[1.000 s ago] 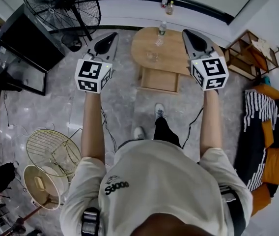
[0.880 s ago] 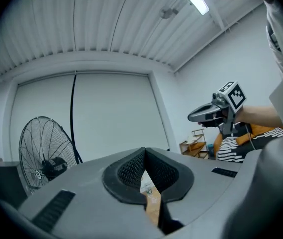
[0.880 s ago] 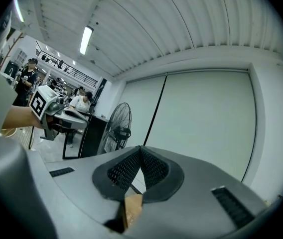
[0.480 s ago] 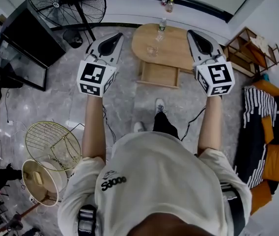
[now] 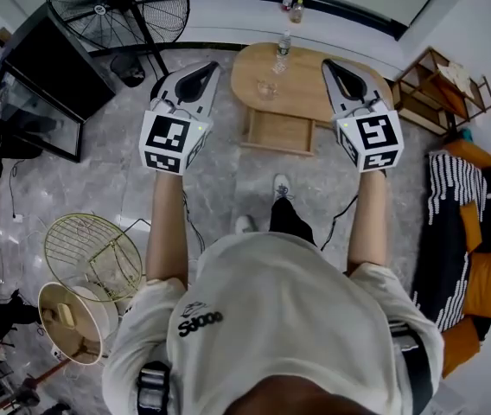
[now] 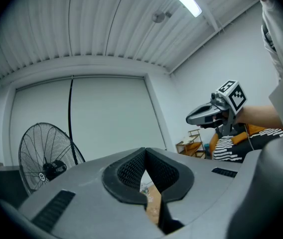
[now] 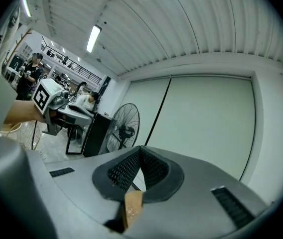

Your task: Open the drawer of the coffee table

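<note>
The oval wooden coffee table [image 5: 308,93] stands ahead of me on the grey floor. Its drawer [image 5: 278,133] sticks out from the near side. My left gripper [image 5: 213,65] is held level above the floor just left of the table, jaws shut and empty. My right gripper [image 5: 326,62] hovers over the table's right half, also shut with nothing in it. In the left gripper view the closed pads [image 6: 131,169] meet in front of the lens, with the right gripper [image 6: 201,116] off to the side. The right gripper view shows its pads [image 7: 123,172] pressed together.
A plastic bottle [image 5: 285,48] and a glass [image 5: 268,90] stand on the table. A black floor fan [image 5: 116,5] and dark cabinet [image 5: 47,80] are at the left, loose fan cages [image 5: 92,256] on the floor, a wooden shelf [image 5: 440,93] and orange sofa [image 5: 475,232] at the right.
Both grippers have drifted a little, the left one closer to the table's left edge. The jaws of both stay shut and empty.
</note>
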`<state>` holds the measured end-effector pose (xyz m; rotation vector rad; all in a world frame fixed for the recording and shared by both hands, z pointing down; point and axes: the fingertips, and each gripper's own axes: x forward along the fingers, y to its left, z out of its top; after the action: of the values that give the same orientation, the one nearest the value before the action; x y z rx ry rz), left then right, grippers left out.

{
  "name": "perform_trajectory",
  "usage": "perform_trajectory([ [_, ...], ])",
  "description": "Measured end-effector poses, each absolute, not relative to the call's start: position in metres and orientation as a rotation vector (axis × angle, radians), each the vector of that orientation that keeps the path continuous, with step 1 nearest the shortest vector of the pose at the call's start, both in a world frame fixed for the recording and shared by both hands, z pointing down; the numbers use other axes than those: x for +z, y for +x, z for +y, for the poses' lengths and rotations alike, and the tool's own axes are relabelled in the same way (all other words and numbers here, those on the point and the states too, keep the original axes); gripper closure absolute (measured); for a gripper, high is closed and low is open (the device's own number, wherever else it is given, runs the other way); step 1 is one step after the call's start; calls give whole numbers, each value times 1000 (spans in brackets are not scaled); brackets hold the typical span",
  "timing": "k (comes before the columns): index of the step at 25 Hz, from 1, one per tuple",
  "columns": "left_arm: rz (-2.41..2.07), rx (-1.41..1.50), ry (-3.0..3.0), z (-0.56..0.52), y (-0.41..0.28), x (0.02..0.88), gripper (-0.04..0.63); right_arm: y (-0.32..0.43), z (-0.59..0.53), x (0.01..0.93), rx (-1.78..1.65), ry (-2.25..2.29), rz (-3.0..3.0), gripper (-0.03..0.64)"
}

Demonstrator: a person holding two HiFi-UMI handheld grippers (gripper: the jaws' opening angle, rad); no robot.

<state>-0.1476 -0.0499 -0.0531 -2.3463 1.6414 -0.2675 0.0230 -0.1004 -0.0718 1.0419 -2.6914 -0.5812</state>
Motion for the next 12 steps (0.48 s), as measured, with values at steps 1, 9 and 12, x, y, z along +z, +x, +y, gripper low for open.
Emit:
perform_trajectory([
  [1,1642,-270,-2345,-50,-147,-53,577,23,-101,-71,-581,1041,-2690,611],
  [9,1648,-287,-2347,-53,-146,-48,577,22,-103,-65,-580,1031,-2677,611],
  [12,1648,-291,-2352,-55,-145,-46,577,23,-105,-63,-582,1031,-2666,611],
])
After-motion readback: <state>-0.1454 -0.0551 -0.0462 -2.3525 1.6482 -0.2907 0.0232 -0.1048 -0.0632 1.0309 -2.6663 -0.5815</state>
